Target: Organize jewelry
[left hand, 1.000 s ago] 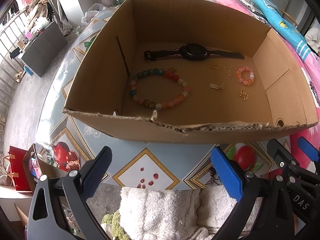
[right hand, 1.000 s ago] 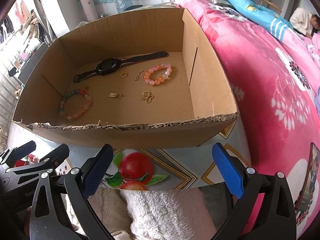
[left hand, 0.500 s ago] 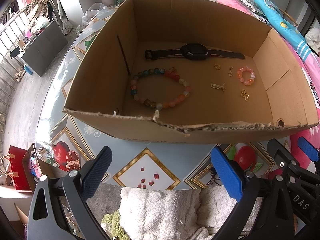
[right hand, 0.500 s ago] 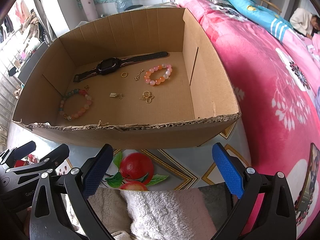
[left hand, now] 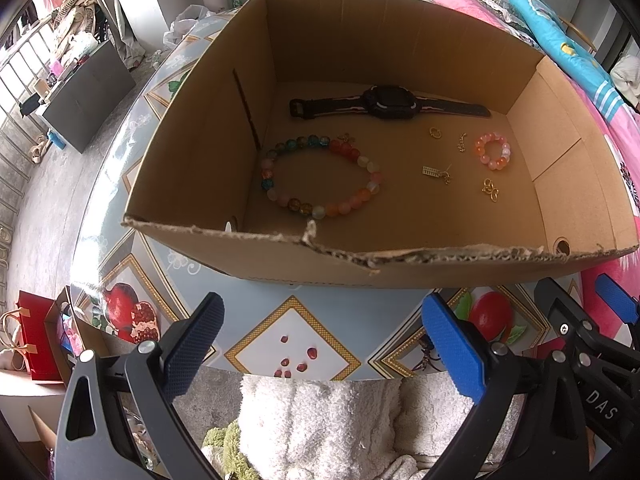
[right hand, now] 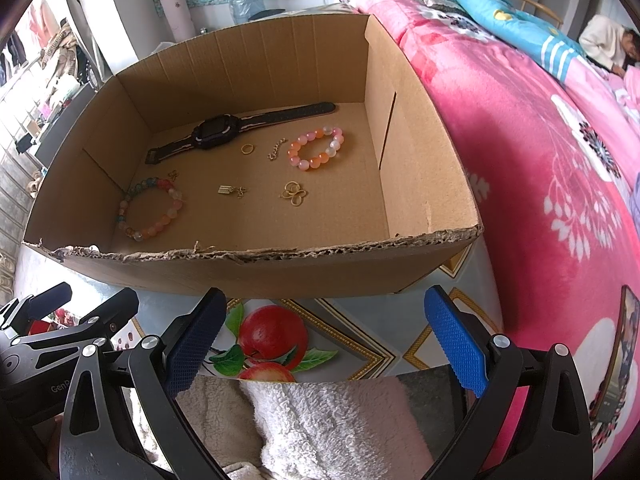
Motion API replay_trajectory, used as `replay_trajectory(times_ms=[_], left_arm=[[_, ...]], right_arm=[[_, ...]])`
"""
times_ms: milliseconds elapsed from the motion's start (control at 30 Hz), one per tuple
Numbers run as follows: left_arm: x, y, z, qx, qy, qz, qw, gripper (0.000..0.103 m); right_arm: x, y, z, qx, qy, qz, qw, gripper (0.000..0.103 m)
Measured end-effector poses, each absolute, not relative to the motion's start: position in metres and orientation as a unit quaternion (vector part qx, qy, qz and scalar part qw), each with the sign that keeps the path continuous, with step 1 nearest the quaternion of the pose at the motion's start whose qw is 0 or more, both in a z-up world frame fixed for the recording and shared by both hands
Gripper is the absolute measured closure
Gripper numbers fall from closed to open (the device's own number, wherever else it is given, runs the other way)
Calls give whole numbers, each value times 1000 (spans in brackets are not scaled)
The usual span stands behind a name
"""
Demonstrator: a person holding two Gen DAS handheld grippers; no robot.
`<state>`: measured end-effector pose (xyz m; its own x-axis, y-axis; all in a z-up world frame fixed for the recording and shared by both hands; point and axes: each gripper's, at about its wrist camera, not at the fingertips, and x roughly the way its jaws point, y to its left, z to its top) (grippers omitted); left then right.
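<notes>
An open cardboard box (left hand: 320, 258) (right hand: 256, 272) stands on the table. Inside lie a black watch (left hand: 390, 102) (right hand: 216, 134), a large multicoloured bead bracelet (left hand: 320, 176) (right hand: 150, 208), a small pink-orange bead bracelet (left hand: 493, 151) (right hand: 316, 149), a gold ring (left hand: 435, 132) (right hand: 247, 148), a short gold chain (left hand: 462, 142) (right hand: 277, 149), a gold tag charm (left hand: 436, 173) (right hand: 231, 190) and a gold ring cluster (left hand: 490, 191) (right hand: 294, 193). My left gripper (left hand: 320, 344) and right gripper (right hand: 320, 340) are open and empty, in front of the box's near wall.
The table has a fruit-patterned cover (left hand: 296, 344) (right hand: 272, 336). A pink flowered bed (right hand: 540, 140) lies to the right. A white fleece cloth (left hand: 320, 424) shows below the grippers. A red bag (left hand: 34, 340) stands on the floor at left.
Both grippers stay open. The views have barely shifted, with the box a touch closer in the left wrist view.
</notes>
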<state>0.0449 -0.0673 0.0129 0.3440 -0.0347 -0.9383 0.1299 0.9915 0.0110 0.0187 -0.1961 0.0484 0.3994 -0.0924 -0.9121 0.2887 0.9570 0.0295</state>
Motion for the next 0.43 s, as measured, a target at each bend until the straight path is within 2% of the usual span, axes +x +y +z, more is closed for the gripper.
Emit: replay_trajectory(times_ms=[433], left_arm=[[46, -68, 13, 42, 572, -51, 818, 6]], right_arm=[[17, -195, 45, 92, 535, -115, 832, 8]])
